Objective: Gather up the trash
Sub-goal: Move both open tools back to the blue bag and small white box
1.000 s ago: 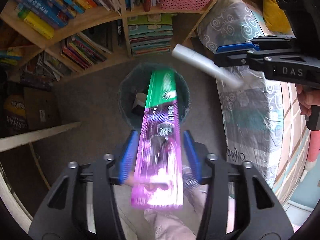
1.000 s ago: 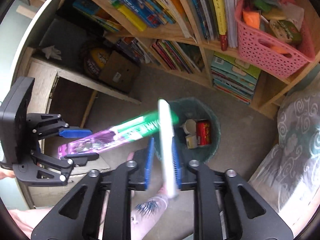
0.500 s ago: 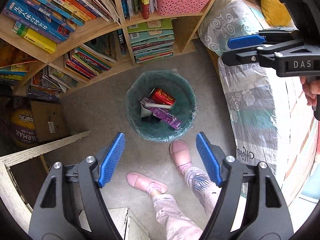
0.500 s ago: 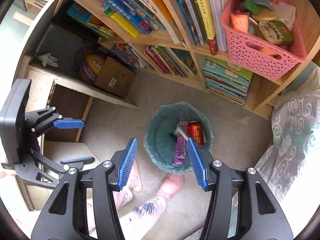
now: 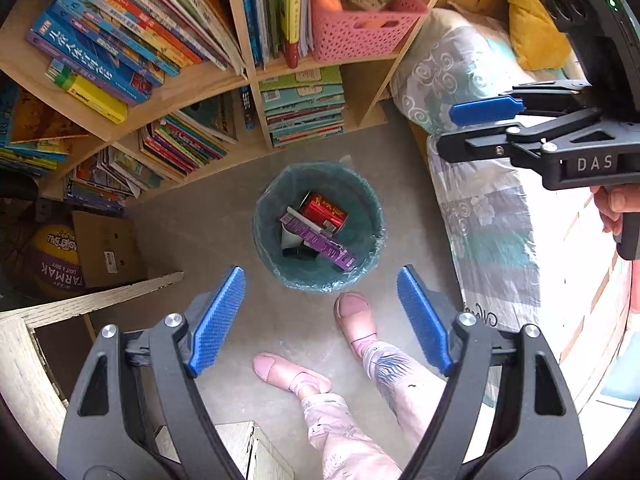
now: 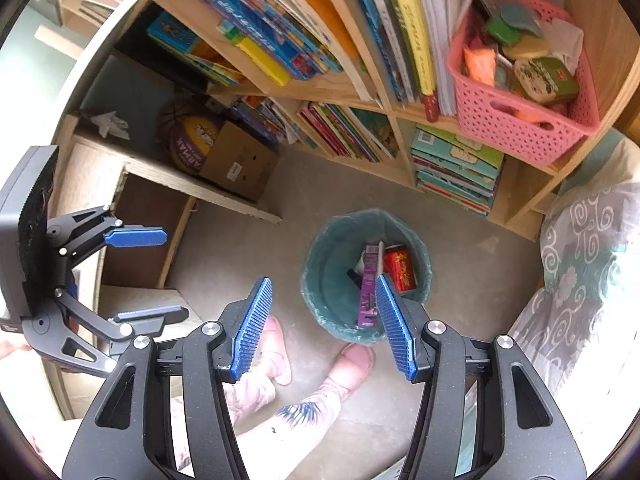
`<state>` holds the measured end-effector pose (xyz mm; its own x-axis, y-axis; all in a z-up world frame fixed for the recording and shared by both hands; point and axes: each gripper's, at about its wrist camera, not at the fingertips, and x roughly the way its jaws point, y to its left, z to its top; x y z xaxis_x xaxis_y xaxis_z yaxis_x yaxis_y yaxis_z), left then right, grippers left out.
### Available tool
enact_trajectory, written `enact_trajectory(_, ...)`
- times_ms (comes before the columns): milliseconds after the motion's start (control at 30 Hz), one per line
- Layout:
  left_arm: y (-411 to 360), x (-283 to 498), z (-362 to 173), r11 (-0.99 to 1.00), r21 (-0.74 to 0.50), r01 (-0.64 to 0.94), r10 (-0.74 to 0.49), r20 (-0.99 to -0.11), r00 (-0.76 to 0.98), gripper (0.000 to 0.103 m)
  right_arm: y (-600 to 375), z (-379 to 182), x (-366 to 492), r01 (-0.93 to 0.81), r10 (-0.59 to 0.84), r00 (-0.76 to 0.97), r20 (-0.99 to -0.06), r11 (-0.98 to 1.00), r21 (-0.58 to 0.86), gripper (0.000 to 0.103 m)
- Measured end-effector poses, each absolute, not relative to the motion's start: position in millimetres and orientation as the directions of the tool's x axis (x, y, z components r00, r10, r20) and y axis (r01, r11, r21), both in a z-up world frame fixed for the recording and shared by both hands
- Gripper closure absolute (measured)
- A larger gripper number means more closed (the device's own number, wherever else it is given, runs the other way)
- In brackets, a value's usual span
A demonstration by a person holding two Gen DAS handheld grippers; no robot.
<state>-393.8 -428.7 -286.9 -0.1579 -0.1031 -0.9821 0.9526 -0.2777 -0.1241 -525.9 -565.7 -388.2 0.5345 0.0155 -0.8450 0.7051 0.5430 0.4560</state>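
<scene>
A round bin with a teal liner (image 5: 360, 204) (image 6: 320, 264) stands on the floor in front of the bookshelf. Inside lie a purple toothpaste box (image 5: 320, 240) (image 6: 367, 296), a red can (image 5: 323, 209) (image 6: 400, 270) and a white tube (image 5: 304, 220) (image 6: 379, 260). My left gripper (image 5: 320, 316) is open and empty, high above the bin; it also shows in the right wrist view (image 6: 140, 276). My right gripper (image 6: 322, 328) is open and empty above the bin; it shows at the right of the left wrist view (image 5: 476, 132).
A wooden bookshelf (image 5: 192, 88) full of books holds a pink basket (image 5: 360, 28). A cardboard box (image 5: 108, 248) and a ball (image 5: 52, 260) sit at left. A bed with patterned cover (image 5: 488, 220) is at right. The person's pink shoes (image 5: 356, 316) stand by the bin.
Both grippers opened and dropped their loads: the purple box from the left, the white tube from the right. Both now lie in the bin. The grippers have since risen.
</scene>
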Motion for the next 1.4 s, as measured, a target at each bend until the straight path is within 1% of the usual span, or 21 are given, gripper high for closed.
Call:
enact_trajectory(200, -419, -387, -256, -0.269, -0.122, 0.955, -0.138, -0.977, -0.163, 0.027, -557, -352, -520, 0.667, 0.004, 0.557, -0.831, 0.594, 0.450, 0.045)
enact_trajectory(233, -417, -384, -248, -0.262, -0.121, 0.957, -0.149, -0.975, -0.164, 0.027, -555, -344, -518, 0.656, -0.001, 0.564, -0.826, 0.607, 0.448, 0.042)
enact_trajectory(300, -412, -377, -231, -0.251, -0.115, 0.961, -0.180, -0.970, -0.163, 0.026, -552, -326, -512, 0.624, -0.008, 0.583, -0.812, 0.645, 0.441, 0.040)
enact_trajectory(367, -405, -368, -212, -0.234, -0.110, 0.966, -0.224, -0.961, -0.164, 0.023, -549, -308, -501, 0.588, -0.006, 0.594, -0.804, 0.685, 0.429, 0.038)
enact_trajectory(433, -399, -354, -193, -0.213, -0.092, 0.973, -0.257, -0.955, -0.146, 0.023, -549, -288, -485, 0.545, 0.002, 0.609, -0.793, 0.725, 0.421, 0.036)
enact_trajectory(533, -388, -327, -161, -0.160, -0.074, 0.984, -0.311, -0.943, -0.121, 0.023, -549, -252, -451, 0.458, 0.021, 0.650, -0.760, 0.787, 0.414, 0.028)
enact_trajectory(733, -351, -244, -94, 0.012, -0.028, 1.000, -0.437, -0.899, -0.020, 0.017, -539, -181, -357, 0.255, 0.075, 0.714, -0.696, 0.898, 0.358, 0.027)
enact_trajectory(800, -333, -210, -77, 0.082, 0.005, 0.997, -0.461, -0.886, 0.042, 0.017, -529, -158, -320, 0.176, 0.105, 0.729, -0.676, 0.926, 0.333, 0.025)
enact_trajectory(1000, -266, -110, -42, 0.334, 0.068, 0.940, -0.462, -0.857, 0.226, 0.016, -488, -113, -214, -0.039, 0.205, 0.728, -0.654, 0.965, 0.259, 0.024)
enact_trajectory(1200, -189, -15, -33, 0.563, 0.103, 0.820, -0.389, -0.842, 0.373, 0.015, -428, -85, -97, -0.217, 0.298, 0.689, -0.661, 0.955, 0.204, 0.024)
enact_trajectory(1333, -146, 33, -32, 0.668, 0.103, 0.737, -0.341, -0.837, 0.427, 0.015, -386, -70, -29, -0.302, 0.338, 0.670, -0.661, 0.937, 0.173, 0.019)
enact_trajectory(1400, -132, 56, -32, 0.704, 0.107, 0.702, -0.315, -0.839, 0.443, 0.015, -370, -65, 6, -0.339, 0.363, 0.657, -0.661, 0.925, 0.170, 0.019)
